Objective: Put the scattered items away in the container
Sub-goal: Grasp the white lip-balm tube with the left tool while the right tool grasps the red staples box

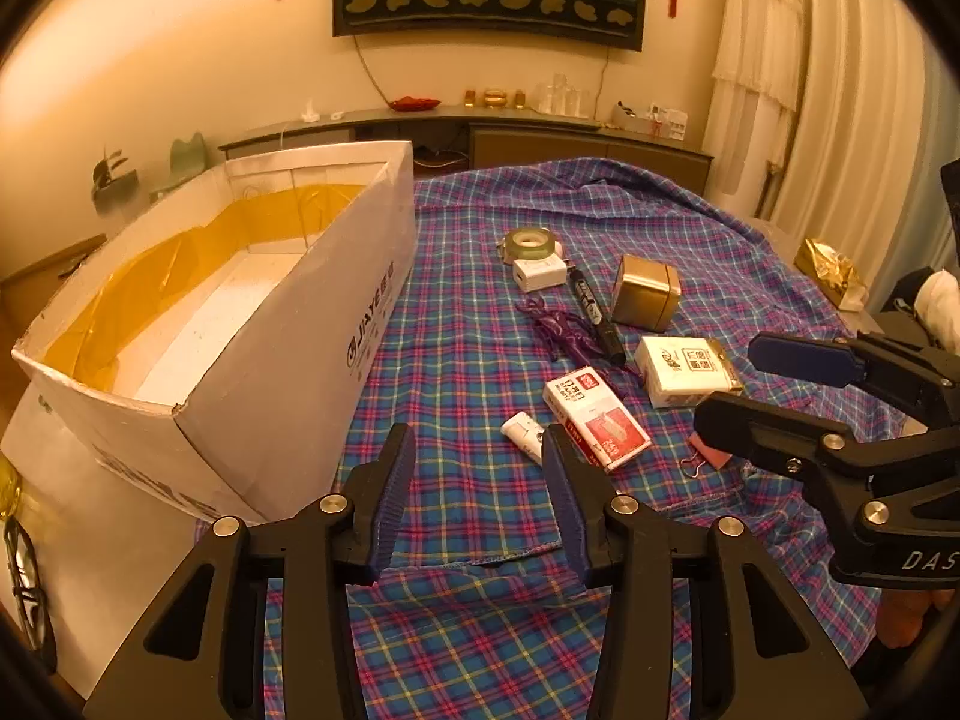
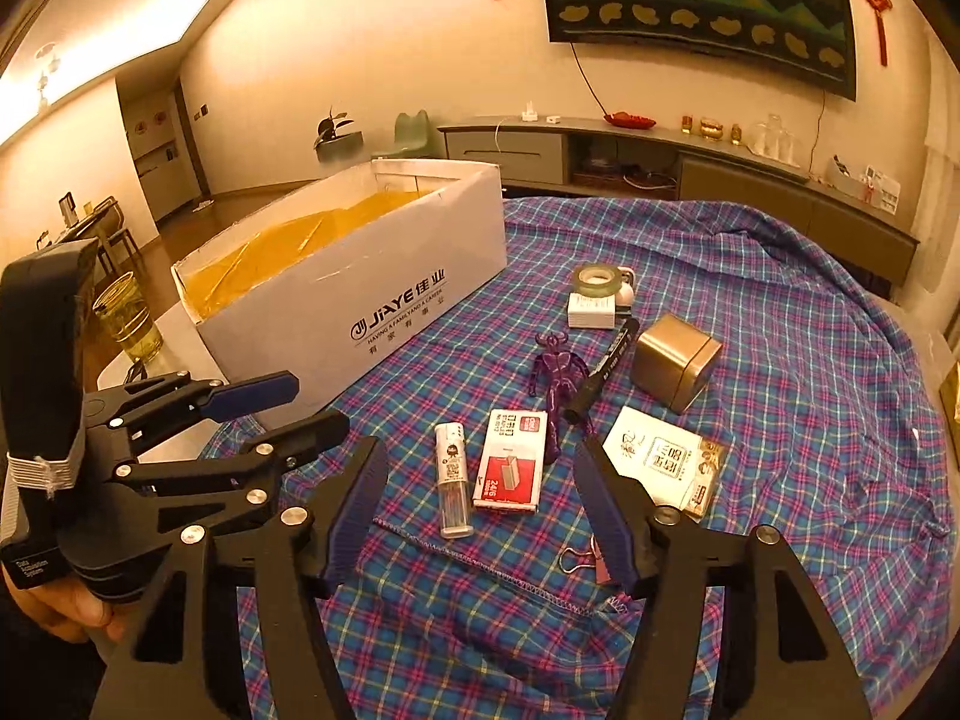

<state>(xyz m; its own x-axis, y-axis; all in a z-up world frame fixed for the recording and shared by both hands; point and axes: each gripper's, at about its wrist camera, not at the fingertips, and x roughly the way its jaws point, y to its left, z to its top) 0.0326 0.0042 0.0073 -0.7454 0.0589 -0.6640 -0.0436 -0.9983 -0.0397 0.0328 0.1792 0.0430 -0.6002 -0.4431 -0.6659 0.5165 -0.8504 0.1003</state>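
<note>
Two hand-held grippers, left (image 1: 480, 468) and right (image 2: 480, 480), jaws wide apart, gripping nothing. Ahead of both: red-and-white cardboard staple box (image 2: 510, 462) on plaid cloth (image 2: 780, 360). Left of them: white cardboard container (image 1: 288, 360).

Plaid cloth (image 2: 780, 312), perhaps over table

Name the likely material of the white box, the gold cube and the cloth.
White box: cardboard, matte; a torn, creased rim shows. Gold cube: probably metal tin, satin sheen, with a lid seam. Cloth: woven plaid fabric, stitched hem visible.
</note>
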